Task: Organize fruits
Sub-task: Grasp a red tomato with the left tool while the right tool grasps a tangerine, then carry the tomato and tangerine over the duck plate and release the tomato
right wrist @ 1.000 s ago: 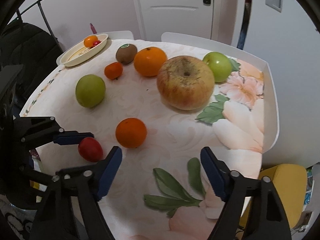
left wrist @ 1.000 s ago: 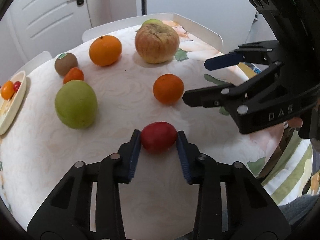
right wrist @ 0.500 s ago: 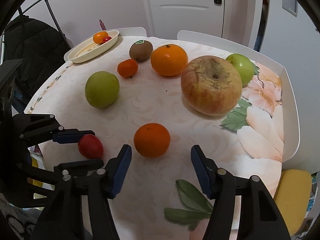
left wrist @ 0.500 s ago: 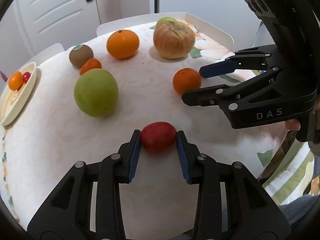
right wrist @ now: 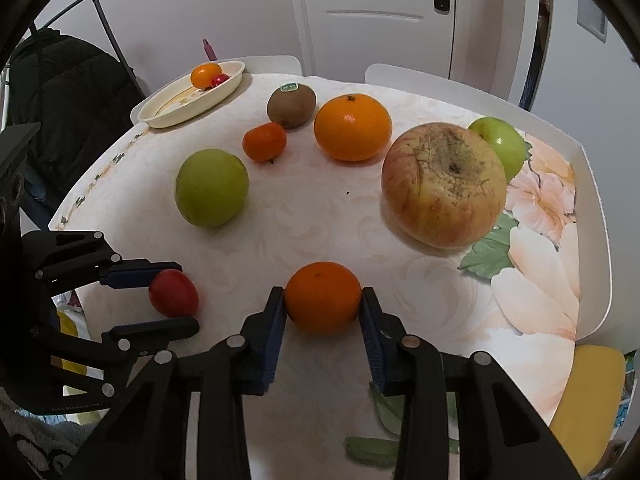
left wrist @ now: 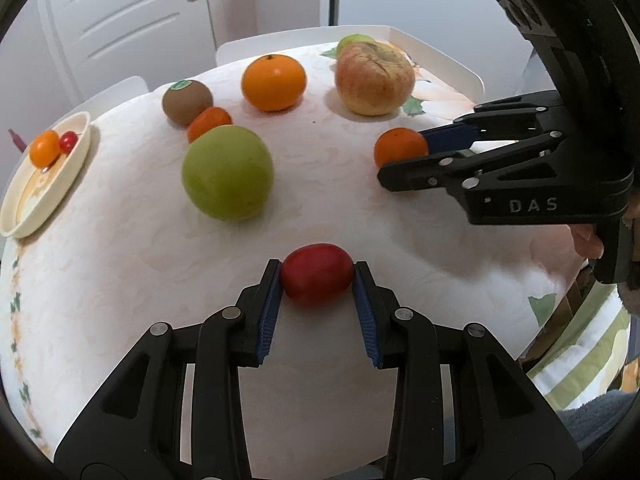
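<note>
Grasp step: left gripper (left wrist: 317,280) clamped on the red fruit (left wrist: 317,274) at the table's (left wrist: 120,280) near edge, right gripper (right wrist: 323,304) closing onto the small orange (right wrist: 322,297) beside it; next, probably lift both toward the dish (right wrist: 176,114).

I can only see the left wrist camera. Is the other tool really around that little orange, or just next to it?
Observer: Around it. In the right wrist view the little orange sits between the two pads of the right tool, and its jaws are closing on it.
Operator: What's the green bit peeking over the big apple?
Observer: A whole green apple, tucked just behind the big apple. I can't tell if they touch.
Operator: Anything else over there?
Observer: A yellow seat, low in the right corner of that view.
</note>
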### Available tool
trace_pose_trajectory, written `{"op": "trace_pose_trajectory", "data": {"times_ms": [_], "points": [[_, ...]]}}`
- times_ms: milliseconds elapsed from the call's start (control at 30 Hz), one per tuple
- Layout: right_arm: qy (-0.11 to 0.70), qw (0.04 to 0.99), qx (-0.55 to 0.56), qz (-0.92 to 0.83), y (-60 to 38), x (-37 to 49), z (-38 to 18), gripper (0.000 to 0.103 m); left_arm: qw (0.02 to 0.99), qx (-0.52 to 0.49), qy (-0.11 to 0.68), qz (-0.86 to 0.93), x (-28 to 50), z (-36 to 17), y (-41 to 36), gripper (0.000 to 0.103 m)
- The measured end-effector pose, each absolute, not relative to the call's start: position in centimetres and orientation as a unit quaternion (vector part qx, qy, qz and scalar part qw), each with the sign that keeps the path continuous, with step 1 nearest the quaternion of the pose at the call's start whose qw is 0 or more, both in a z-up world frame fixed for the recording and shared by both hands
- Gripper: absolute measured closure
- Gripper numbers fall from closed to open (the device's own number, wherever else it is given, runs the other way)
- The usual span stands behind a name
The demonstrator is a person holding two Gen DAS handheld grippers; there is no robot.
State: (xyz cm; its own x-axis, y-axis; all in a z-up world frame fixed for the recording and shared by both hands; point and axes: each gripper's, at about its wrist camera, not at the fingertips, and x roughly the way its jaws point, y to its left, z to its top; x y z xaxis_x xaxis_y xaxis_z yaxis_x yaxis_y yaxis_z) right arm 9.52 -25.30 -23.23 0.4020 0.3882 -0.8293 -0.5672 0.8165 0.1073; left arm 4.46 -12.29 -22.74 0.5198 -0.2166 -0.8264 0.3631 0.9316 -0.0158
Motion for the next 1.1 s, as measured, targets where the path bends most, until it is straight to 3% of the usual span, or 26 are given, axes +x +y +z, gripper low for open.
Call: {"op": "trace_pose_trajectory", "data": {"times_ms": [500, 1100], "points": [[0.449, 0.84, -0.09, 0.289, -23.5, 9.6, -19.0, 0.069, 0.888, 0.052, 0.44, -0.119, 4.3, -18.2, -7.6, 0.063], [0.436, 0.84, -0.066, 0.315, -13.1, 12.1, -12.4, 0.069, 0.907, 0.018, 0.419, -0.05, 8.6, -11.2, 5.9, 0.063]]}}
